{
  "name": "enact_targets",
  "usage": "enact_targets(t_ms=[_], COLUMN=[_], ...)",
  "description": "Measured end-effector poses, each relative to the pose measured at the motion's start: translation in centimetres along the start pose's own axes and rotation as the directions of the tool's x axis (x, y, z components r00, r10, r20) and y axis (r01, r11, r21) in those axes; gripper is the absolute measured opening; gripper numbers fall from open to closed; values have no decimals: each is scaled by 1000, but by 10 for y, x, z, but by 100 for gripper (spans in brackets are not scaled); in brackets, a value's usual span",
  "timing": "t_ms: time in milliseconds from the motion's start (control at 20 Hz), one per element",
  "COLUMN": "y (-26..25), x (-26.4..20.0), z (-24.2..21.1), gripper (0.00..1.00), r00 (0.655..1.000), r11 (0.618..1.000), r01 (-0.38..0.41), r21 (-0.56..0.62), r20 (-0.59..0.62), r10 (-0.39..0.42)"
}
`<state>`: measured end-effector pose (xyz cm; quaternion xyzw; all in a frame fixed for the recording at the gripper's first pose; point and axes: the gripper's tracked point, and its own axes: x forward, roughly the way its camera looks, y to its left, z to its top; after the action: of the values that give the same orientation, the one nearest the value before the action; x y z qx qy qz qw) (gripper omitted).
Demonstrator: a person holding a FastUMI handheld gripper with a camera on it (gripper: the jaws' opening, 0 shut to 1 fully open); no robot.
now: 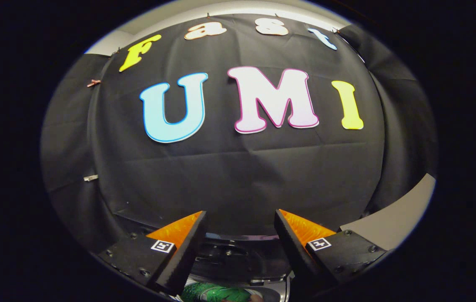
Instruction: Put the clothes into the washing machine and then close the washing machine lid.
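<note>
Black cloth wall (238, 176) lies beyond the hand-held gripper (240, 235), whose fingers stand apart, gripping nothing. Below them sits a dark machine rim (238, 256). Green-patterned clothes (217, 292) lie beneath the fingers; orientation unclear.

The tongs (240, 218) end in two wedge-shaped fingers (187, 247) that taper to points. Each finger grows out of a blocky, matte mount fastened with small round screws — several heads show along the outer edges. On the top face of each mount sits a small square black-and-white marker, one per side. The inner faces of the fingers look rough and grainy.
</note>
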<state>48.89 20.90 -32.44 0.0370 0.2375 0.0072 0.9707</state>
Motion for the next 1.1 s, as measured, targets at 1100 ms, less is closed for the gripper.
enact_targets(t_ms=[1100], y=[-5], x=[-5], z=[-22], gripper=[100], r00=[975], r11=[998], r01=[-33], r21=[-55], r20=[-222], r10=[20])
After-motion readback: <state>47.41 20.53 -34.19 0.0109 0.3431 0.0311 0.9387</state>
